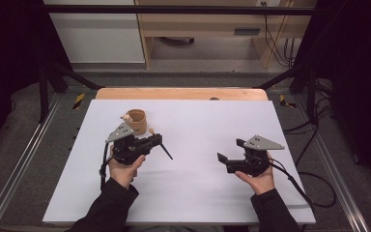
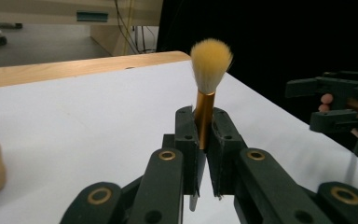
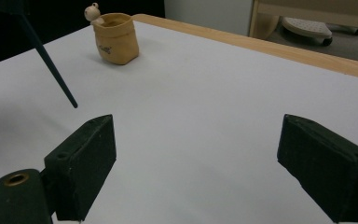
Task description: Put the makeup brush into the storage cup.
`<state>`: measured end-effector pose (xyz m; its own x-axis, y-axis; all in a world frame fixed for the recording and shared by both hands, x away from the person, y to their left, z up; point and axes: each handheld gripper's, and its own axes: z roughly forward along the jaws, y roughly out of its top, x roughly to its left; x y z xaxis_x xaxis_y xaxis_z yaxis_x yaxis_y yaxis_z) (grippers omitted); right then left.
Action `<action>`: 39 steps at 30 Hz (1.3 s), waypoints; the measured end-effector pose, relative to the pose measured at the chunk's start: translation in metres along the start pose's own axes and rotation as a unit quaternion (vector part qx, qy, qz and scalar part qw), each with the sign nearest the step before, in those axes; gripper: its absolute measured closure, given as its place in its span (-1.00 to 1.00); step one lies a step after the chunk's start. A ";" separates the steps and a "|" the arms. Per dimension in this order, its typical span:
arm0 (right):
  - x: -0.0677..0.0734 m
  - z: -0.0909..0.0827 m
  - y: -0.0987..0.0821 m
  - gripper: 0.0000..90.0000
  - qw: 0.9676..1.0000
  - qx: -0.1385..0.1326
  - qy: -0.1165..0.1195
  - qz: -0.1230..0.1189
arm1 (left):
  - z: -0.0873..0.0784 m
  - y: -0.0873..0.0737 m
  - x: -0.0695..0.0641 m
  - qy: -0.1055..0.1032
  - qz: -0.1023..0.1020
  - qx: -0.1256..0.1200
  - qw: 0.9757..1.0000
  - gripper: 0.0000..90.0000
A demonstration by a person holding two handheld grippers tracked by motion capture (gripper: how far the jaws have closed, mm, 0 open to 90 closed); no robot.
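High view, going left to right w/ the tan holder (image 1: 136, 122) as landmark: this small pot-like holder stands on the white table (image 1: 193, 193) in the far-left part, w/ a little figure on its rim. Just in front of the holder is the left gripper (image 1: 150, 141), held by the person's left hand (image 1: 124, 169). Its jaws are clamped on a makeup brush (image 1: 160, 144); the dark thin handle sticks out to the right and toward the person, away from the holder. Left gripper view shows the grip well: both jaws press the gold ferrule (image 2: 204, 116), and the yellow-white bristles (image 2: 210, 63) stand up above them, approx. upright in that view.

Well to the right of the holder, and nearer to the person, is the right gripper (image 1: 231, 155) in the right hand (image 1: 258, 180). Its jaws stand wide apart w/ nothing between them, only bare table.
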<state>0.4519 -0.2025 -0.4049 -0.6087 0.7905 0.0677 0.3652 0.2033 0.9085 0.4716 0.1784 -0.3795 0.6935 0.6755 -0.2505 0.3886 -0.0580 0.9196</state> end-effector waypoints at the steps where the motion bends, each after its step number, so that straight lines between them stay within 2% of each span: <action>1: -0.002 -0.001 0.000 -0.75 1.000 0.000 -0.003 0.003 | -0.001 0.001 0.001 0.002 -0.001 0.000 1.000 0.85; 3: -0.006 -0.004 -0.001 -0.76 1.000 -0.002 -0.006 0.011 | -0.003 0.002 0.004 0.011 0.003 0.004 1.000 0.85; 11: -0.015 -0.007 -0.007 -0.79 1.000 0.008 -0.024 0.019 | -0.011 0.006 0.012 0.041 0.008 0.010 0.999 0.85; 24: -0.023 -0.012 -0.010 -0.81 0.999 0.010 -0.040 0.022 | -0.026 0.018 0.026 0.084 0.014 0.005 0.996 0.85; 35: -0.026 -0.016 -0.012 -0.85 0.999 0.010 -0.043 0.026 | -0.030 0.021 0.034 0.099 0.014 0.009 0.995 0.85; 39: -0.027 -0.018 -0.014 -0.88 0.998 0.016 -0.052 0.021 | -0.032 0.023 0.035 0.101 0.015 0.007 0.995 0.85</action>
<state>0.4509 -0.2375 -0.4116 -0.5158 0.8545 0.0606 0.4117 0.1853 0.8923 0.4859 0.2243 -0.3577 0.5690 0.8077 -0.1546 0.3779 -0.0899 0.9215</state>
